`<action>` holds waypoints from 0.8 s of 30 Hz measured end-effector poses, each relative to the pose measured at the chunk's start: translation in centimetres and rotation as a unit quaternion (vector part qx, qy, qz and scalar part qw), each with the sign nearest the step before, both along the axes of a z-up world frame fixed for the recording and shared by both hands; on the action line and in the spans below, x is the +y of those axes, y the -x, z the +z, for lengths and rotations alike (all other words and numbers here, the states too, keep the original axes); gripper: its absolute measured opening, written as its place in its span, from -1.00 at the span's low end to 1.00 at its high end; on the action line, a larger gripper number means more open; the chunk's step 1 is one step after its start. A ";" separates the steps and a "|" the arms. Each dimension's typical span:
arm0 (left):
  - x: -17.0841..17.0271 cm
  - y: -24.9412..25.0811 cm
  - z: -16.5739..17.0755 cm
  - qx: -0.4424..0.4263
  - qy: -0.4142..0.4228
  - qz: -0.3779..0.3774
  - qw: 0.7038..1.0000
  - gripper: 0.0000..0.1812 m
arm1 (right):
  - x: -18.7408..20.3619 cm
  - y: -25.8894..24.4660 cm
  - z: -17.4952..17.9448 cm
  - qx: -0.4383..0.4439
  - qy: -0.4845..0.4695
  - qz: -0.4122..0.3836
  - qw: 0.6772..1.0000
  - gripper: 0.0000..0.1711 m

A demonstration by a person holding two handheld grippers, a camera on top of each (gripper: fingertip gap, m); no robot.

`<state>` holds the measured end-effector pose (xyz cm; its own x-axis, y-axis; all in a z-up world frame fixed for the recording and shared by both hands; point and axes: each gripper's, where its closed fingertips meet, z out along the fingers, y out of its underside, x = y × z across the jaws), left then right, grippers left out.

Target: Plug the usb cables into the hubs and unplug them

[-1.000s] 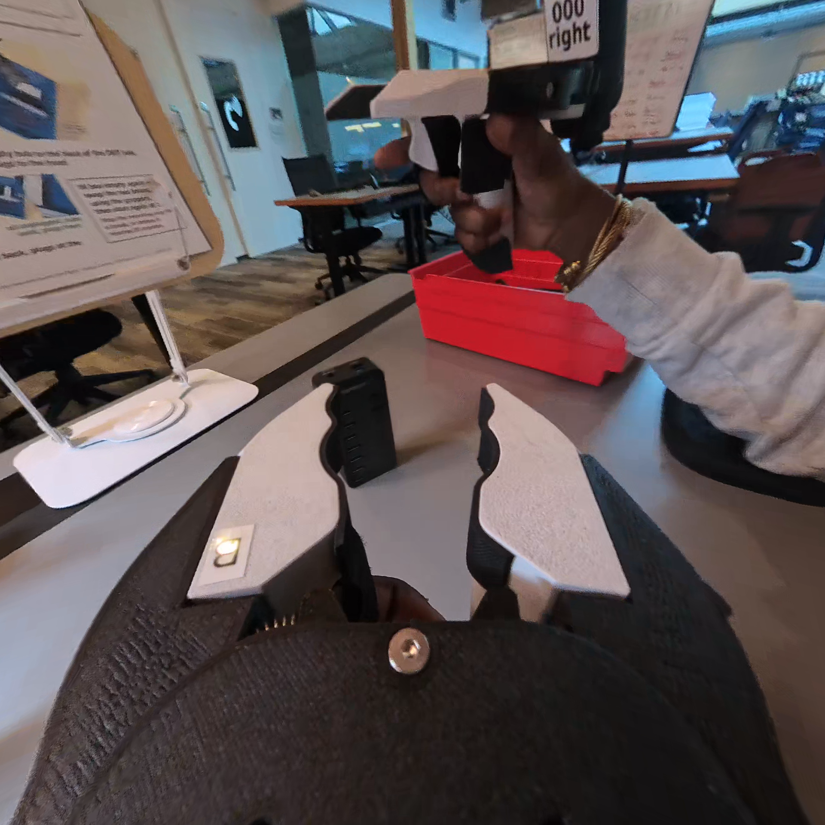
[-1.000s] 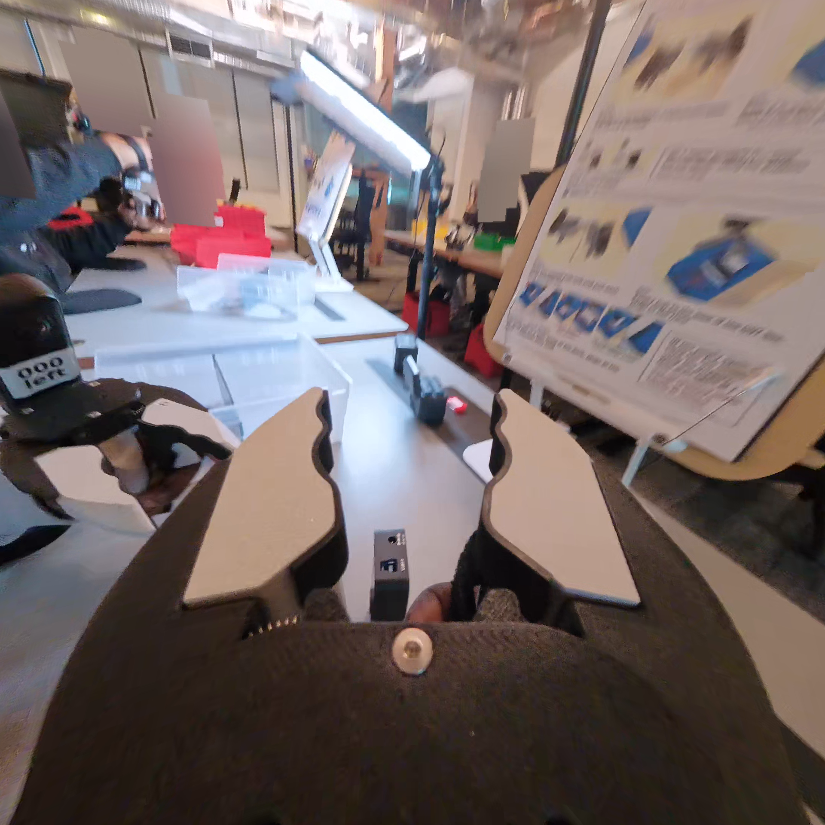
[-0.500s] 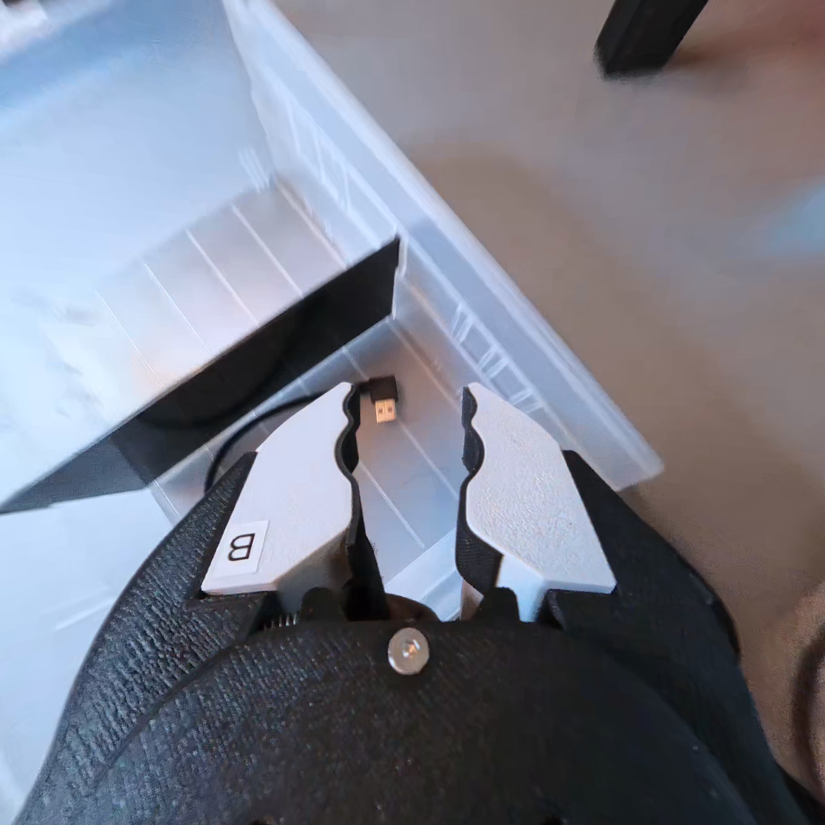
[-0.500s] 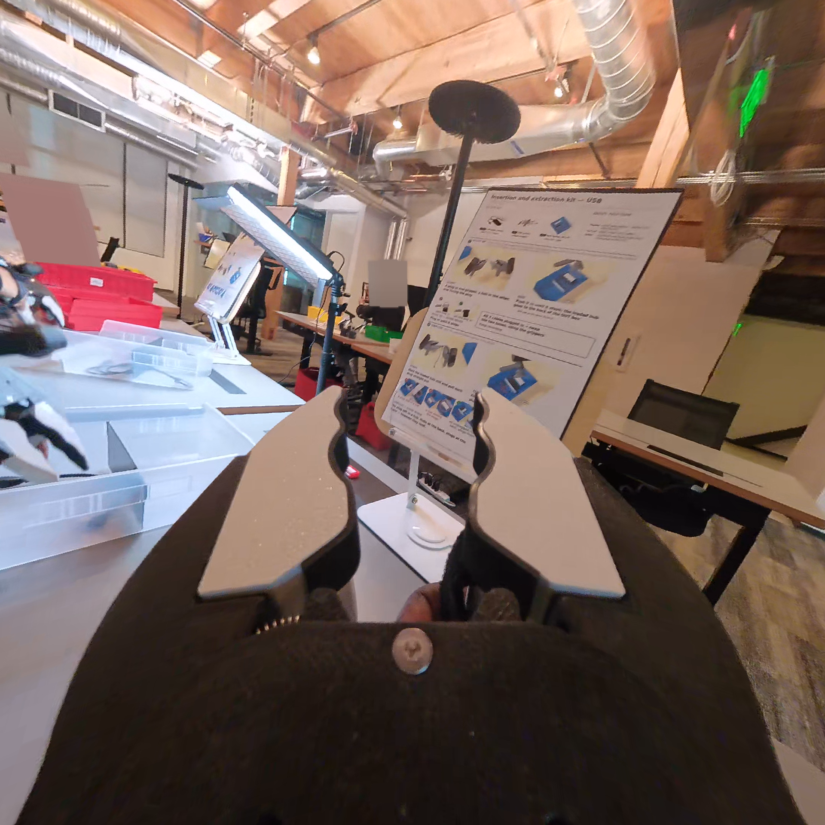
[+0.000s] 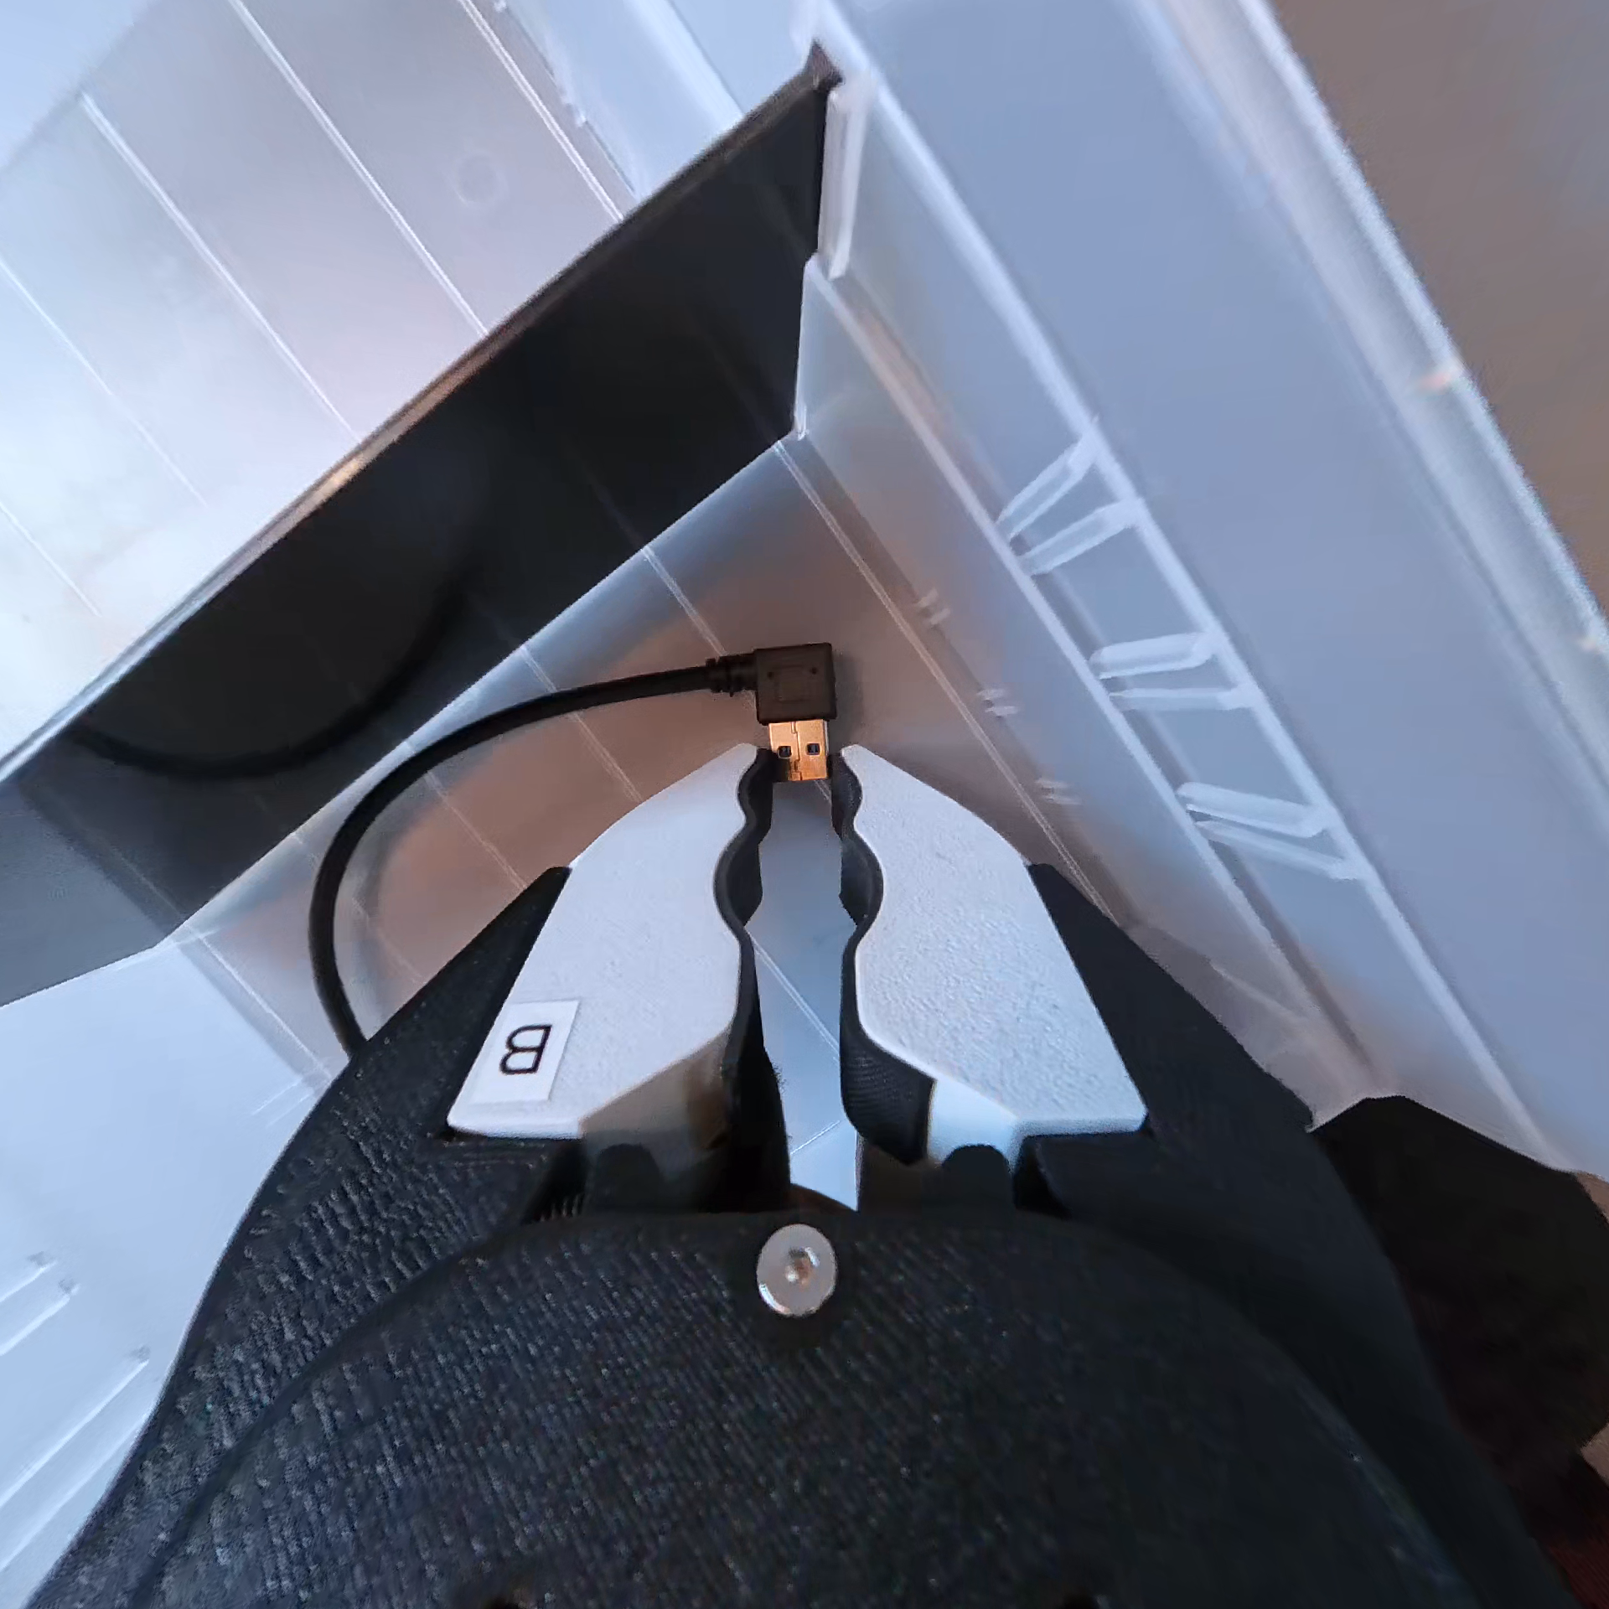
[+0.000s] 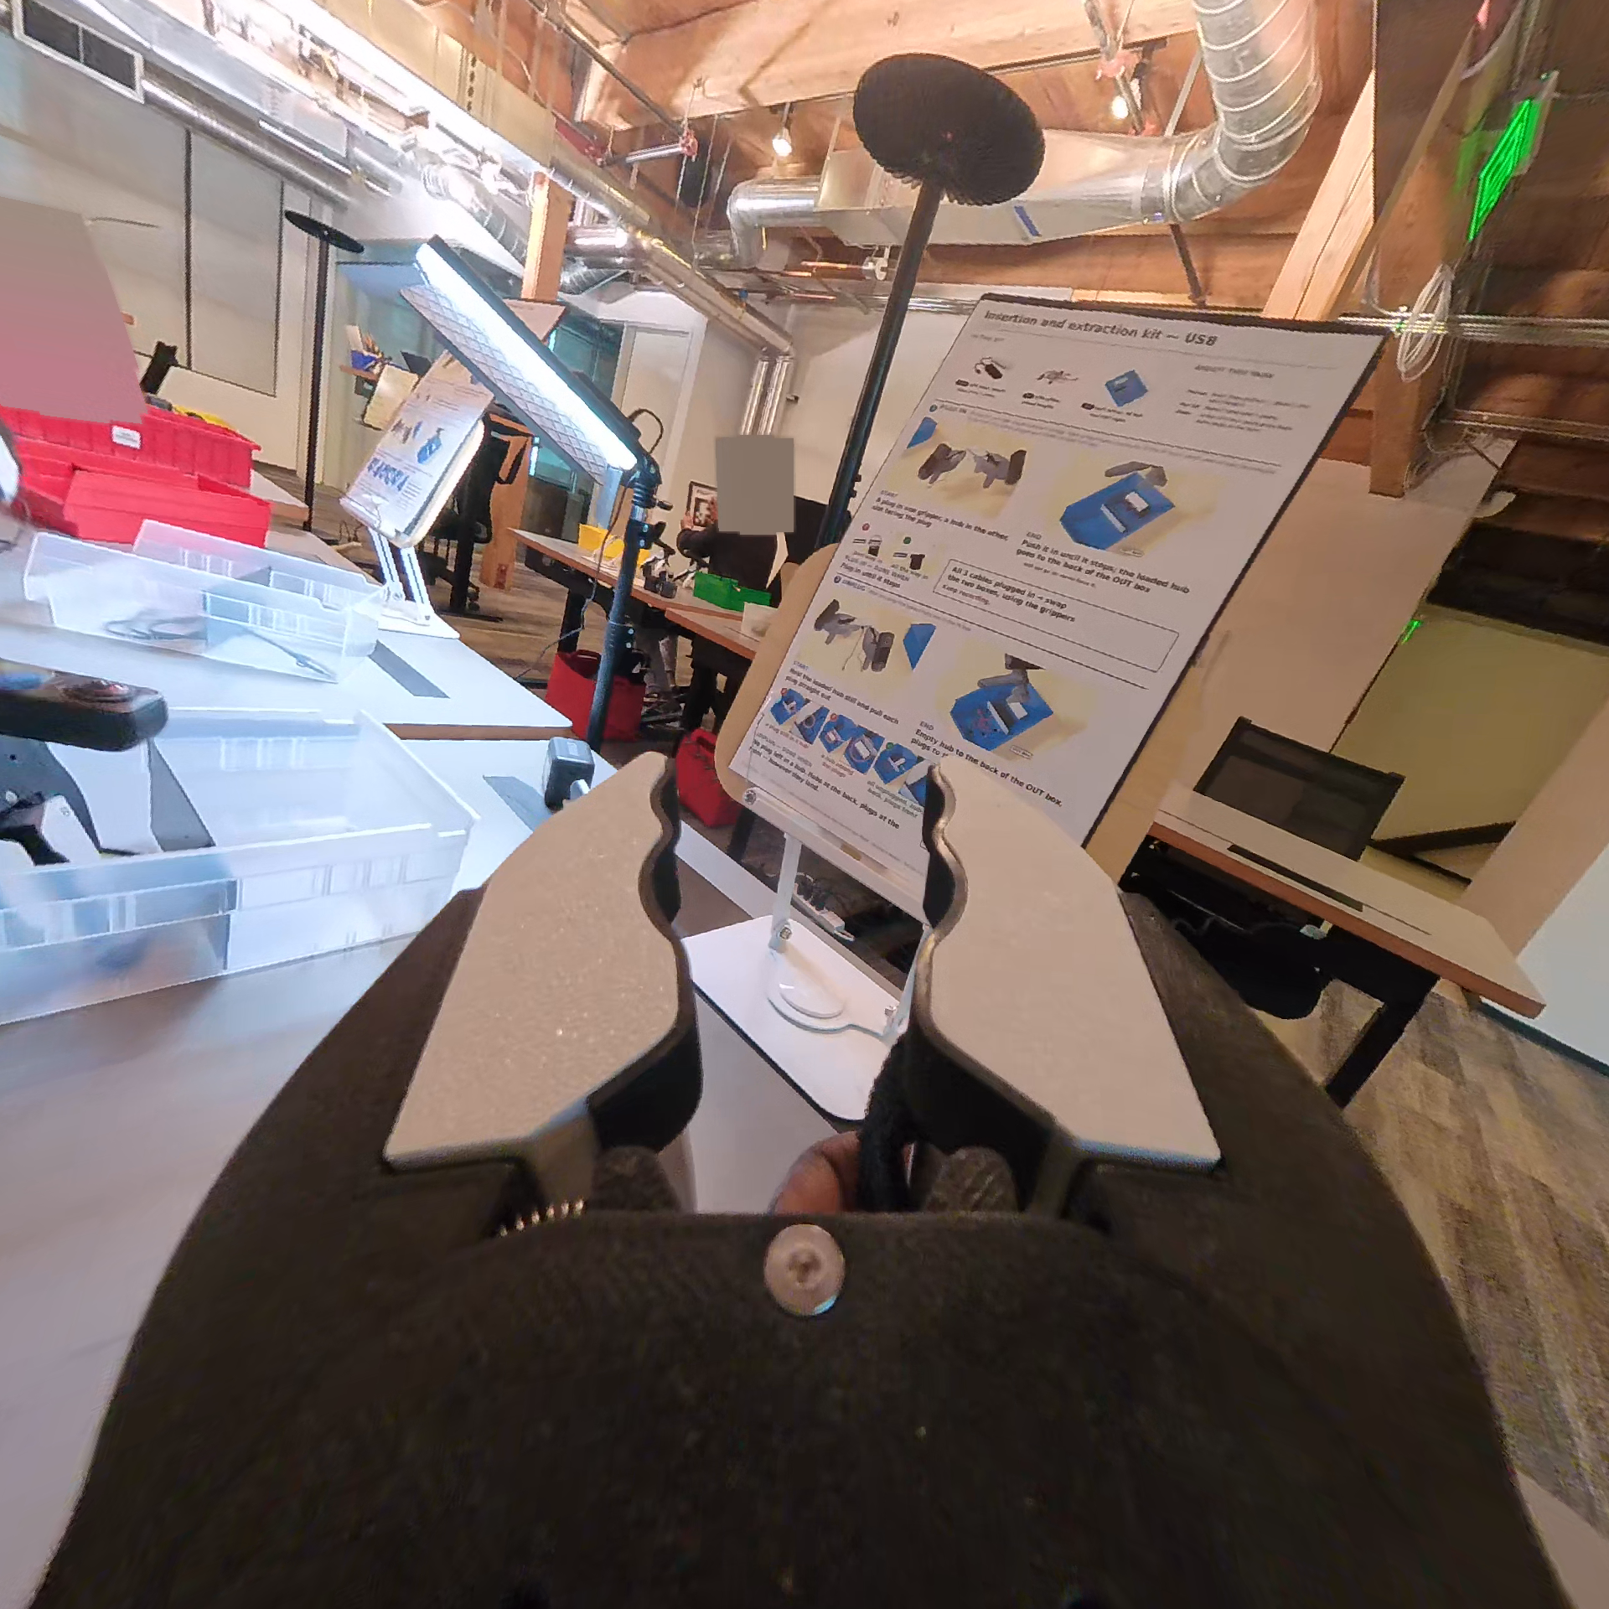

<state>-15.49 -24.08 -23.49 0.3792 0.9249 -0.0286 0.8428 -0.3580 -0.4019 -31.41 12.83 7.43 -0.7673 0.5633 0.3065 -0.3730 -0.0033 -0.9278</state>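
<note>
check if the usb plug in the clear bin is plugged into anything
Not plugged in. The usb plug lies loose on the clear bin floor, its gold metal end bare, pointing into the gap between the left gripper jaws.

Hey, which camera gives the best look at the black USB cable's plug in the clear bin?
The left wrist view. The angled USB plug lies on the clear bin floor, its gold metal end between the left gripper fingertips. The right wrist view shows only the bin's outside, not the plug; the right gripper holds nothing.
</note>
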 end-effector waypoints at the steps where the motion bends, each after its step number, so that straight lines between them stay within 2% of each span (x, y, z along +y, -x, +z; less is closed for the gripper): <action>1: -0.1 0.0 0.3 0.012 0.006 0.000 1.000 -0.85 | -0.1 -0.1 0.0 0.003 -0.006 -0.002 1.000 -0.37; 4: -1.2 0.3 3.0 0.079 0.028 0.031 0.996 -0.85 | -0.4 -0.5 0.0 0.013 -0.021 -0.005 1.000 -0.37; 8: -1.7 0.9 11.8 0.240 0.033 0.058 0.969 -0.86 | -1.4 -1.8 0.2 0.027 -0.025 0.027 0.999 -0.40; 12: 1.7 1.6 22.9 0.423 -0.003 0.011 0.906 -0.86 | -3.2 -3.8 0.6 0.053 -0.031 0.062 0.996 -0.41; 15: 6.4 2.3 29.2 0.497 -0.033 -0.068 0.864 -0.86 | -4.5 -5.4 1.2 0.090 -0.026 0.077 0.993 -0.41; 19: 14.2 2.5 32.8 0.505 -0.098 -0.210 0.832 -0.85 | -6.8 -8.7 1.8 0.119 -0.028 0.131 0.984 -0.46; 22: 18.7 1.6 33.2 0.467 -0.198 -0.290 0.812 -0.85 | -8.7 -11.8 2.0 0.163 -0.029 0.170 0.971 -0.55; 24: 20.6 0.9 32.8 0.437 -0.263 -0.328 0.796 -0.86 | -9.8 -13.5 2.2 0.194 -0.029 0.176 0.965 -0.60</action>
<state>-16.35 -3.52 9.28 0.8326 0.5080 -0.2207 -0.1386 -0.1947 -0.9710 -17.89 3.07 9.63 -0.7288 0.2620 0.6326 -0.6778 -0.1452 -0.7208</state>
